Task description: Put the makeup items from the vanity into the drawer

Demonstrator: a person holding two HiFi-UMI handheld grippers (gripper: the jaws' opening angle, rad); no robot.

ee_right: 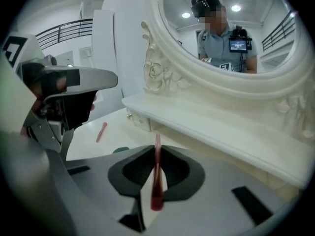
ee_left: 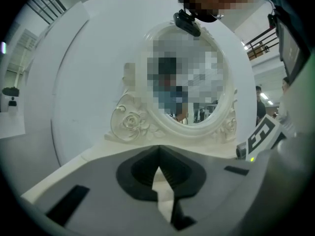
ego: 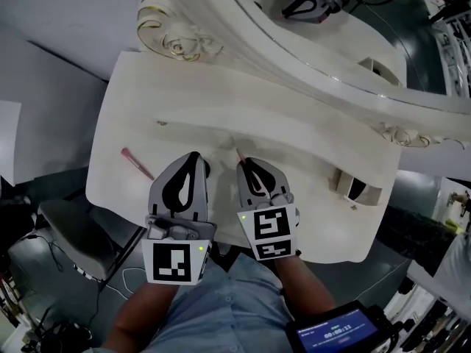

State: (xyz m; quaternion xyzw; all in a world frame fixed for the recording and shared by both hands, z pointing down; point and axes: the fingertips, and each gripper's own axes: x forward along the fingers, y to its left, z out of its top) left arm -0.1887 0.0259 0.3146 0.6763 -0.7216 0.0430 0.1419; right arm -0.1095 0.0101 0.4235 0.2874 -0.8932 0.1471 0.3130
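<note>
Our right gripper (ego: 249,166) is pinched shut on a thin pink stick (ee_right: 157,173), whose long axis runs along the jaws and pokes past the tips toward the mirror (ee_right: 256,14). What looks like the open drawer (ego: 344,182) lies to that gripper's right. Our left gripper (ego: 193,157) is closed on nothing, and a second pink stick (ego: 137,163) lies flat on the vanity top (ego: 294,131) to its left, nearer that hand.

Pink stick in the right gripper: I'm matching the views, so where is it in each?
Head view: the pink stick is at mid-picture, poking out past the right gripper's tips.
Left gripper view: not in it.
Right gripper view: at lower middle, clamped between the jaws.
Shared landmark: the mirror frame.
</note>
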